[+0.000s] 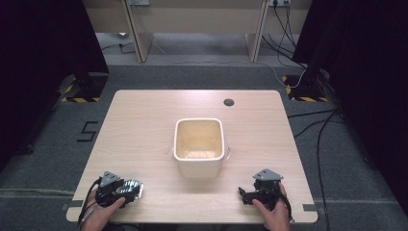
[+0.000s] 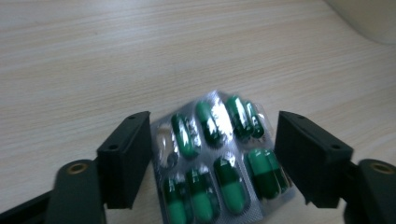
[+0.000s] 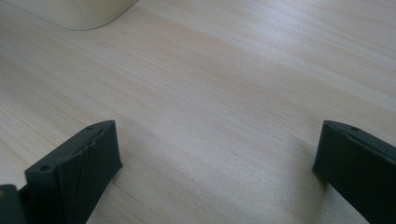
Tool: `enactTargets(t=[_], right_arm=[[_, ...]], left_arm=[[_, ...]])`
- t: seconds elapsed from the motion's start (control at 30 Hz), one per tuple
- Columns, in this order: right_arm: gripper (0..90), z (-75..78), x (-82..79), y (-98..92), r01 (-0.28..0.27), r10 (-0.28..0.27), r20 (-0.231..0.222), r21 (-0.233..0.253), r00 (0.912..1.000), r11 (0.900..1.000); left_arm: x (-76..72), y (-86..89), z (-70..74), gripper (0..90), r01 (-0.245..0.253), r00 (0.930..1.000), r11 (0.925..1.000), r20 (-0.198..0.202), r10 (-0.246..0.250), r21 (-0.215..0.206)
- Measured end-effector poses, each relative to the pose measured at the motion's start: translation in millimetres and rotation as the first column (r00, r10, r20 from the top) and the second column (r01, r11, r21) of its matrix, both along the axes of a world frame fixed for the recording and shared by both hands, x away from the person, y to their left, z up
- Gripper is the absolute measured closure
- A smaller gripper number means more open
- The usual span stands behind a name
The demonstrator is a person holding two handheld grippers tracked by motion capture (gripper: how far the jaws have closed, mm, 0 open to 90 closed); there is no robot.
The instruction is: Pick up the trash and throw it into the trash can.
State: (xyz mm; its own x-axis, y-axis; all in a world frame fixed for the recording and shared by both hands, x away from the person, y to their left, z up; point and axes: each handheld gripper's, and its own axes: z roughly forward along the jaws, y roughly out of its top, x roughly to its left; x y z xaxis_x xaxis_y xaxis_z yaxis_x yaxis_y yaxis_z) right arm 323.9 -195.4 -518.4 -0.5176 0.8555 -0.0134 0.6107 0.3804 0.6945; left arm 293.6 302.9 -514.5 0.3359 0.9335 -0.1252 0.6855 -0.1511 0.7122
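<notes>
High view: left tongs sit at the near-left corner of the worktop, with a foil blister pack at their tip. Right tongs rest at the near-right, well apart from it. A cream tub stands mid-worktop between the 2, and looks empty as far as I can tell.

Left gripper view: the blister pack lies between the 2 jaws, green capsules face up, 1 pocket near the left jaw looks already popped. Left jaw is touching or just beside the pack edge, right jaw just beside the other edge. Jaws are spread around it, not pinched down: I read it as bracketed, not gripped yet. Pack seems to lie flat on the wood. Corner of the tub shows top right.

Right gripper view: jaws wide apart, bare wood between them, holding nothing. Tub edge top left.

Progress, my read: very early. Likely job is pack into tub. Done: left tongs lined up on the pack. Left: close on it, lift, carry over the rim, release. Thin flat foil, so the pinch could slip or skid the pack.
</notes>
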Motion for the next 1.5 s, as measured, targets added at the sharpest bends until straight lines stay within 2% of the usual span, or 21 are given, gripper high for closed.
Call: enactTargets(t=[0.03,0.07,0.3,0.53,0.9,1.5], right_arm=[[0.5,0.0,0.0,0.0,0.000,0.000,0.000,0.000,1.0000,1.000],[0.4,0.0,0.0,0.0,0.000,0.000,0.000,0.000,1.0000,1.000],[0.4,0.0,0.0,-0.1,0.000,0.000,-0.001,-0.001,1.0000,1.000],[0.4,0.0,0.1,-0.1,-0.001,0.001,0.000,-0.001,1.0000,1.000],[0.5,0.0,0.1,-0.1,-0.002,0.002,0.000,0.001,1.0000,1.000],[0.6,0.1,-0.1,0.0,-0.007,0.007,-0.002,0.001,1.0000,1.000]], left_arm=[[0.2,1.0,0.0,28.5,0.008,1.0000,0.9997,0.004,-0.008,-0.022],[0.8,1.6,0.5,36.3,0.011,0.9999,0.9995,0.012,-0.011,-0.030],[3.1,1.2,2.4,41.8,0.036,0.9993,0.9984,0.002,-0.036,-0.043],[5.4,-2.5,4.9,51.1,0.055,0.9983,0.9984,0.019,-0.055,-0.011],[8.8,-3.7,12.2,51.2,0.078,0.9965,0.9969,0.031,-0.078,-0.008],[28.0,-5.1,34.4,50.4,0.115,0.9912,0.9931,0.068,-0.114,-0.022]])
